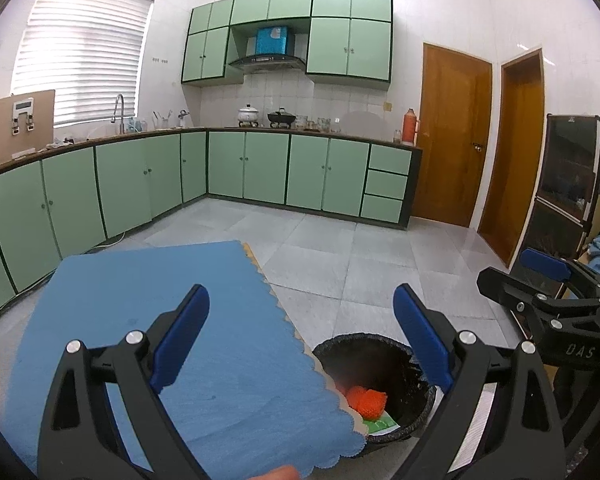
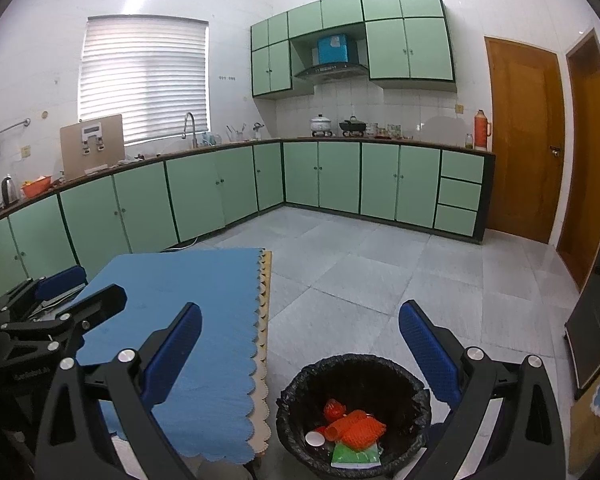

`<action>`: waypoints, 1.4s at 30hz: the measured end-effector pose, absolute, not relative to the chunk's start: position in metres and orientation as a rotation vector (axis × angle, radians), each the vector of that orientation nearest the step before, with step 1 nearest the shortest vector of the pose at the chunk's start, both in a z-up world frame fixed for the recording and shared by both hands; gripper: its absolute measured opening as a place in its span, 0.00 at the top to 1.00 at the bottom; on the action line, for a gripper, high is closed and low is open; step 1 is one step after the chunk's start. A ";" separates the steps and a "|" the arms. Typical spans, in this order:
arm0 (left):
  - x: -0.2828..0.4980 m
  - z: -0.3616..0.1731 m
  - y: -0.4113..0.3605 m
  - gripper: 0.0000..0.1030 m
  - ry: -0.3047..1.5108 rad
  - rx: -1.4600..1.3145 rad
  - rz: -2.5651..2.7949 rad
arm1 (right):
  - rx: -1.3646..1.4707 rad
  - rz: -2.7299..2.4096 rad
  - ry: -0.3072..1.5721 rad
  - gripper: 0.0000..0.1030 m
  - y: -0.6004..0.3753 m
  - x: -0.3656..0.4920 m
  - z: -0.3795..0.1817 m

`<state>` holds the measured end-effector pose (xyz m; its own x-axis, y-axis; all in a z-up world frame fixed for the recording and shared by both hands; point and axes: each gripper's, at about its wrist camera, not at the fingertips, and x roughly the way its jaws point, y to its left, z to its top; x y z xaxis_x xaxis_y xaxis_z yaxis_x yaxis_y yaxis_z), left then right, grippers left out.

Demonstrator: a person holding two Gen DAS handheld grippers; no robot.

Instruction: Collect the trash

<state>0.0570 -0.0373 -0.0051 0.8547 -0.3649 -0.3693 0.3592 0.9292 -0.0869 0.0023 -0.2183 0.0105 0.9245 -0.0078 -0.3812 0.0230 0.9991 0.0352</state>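
Note:
A black-lined trash bin [image 1: 360,338] [image 2: 352,358] stands on the floor beside the table's right edge. Inside lie orange foam netting [image 1: 366,400] [image 2: 358,428], a green packet [image 2: 356,456], a small red item [image 2: 334,408] and a white cap [image 2: 314,438]. My left gripper [image 1: 300,328] is open and empty, spanning the table edge and the bin; the right wrist view shows it [image 2: 80,290] over the table's left side. My right gripper [image 2: 300,340] is also open and empty, above and just behind the bin, and appears in the left wrist view at far right [image 1: 520,276].
A blue scalloped cloth [image 1: 160,320] [image 2: 188,300] covers the table. Green kitchen cabinets [image 2: 320,176] line the far walls under a counter with pots. Two wooden doors [image 2: 520,140] and a dark glass cabinet [image 1: 568,184] stand at the right. Grey tiled floor [image 2: 380,272] lies between.

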 end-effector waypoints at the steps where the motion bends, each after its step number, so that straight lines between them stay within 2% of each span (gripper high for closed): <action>1: 0.055 -0.004 -0.036 0.12 0.387 -0.016 -0.378 | 0.036 -0.013 0.388 0.06 -0.217 0.001 0.012; 42: 0.043 0.003 -0.027 0.12 0.358 -0.025 -0.343 | 0.017 0.016 0.369 0.06 -0.204 -0.004 0.013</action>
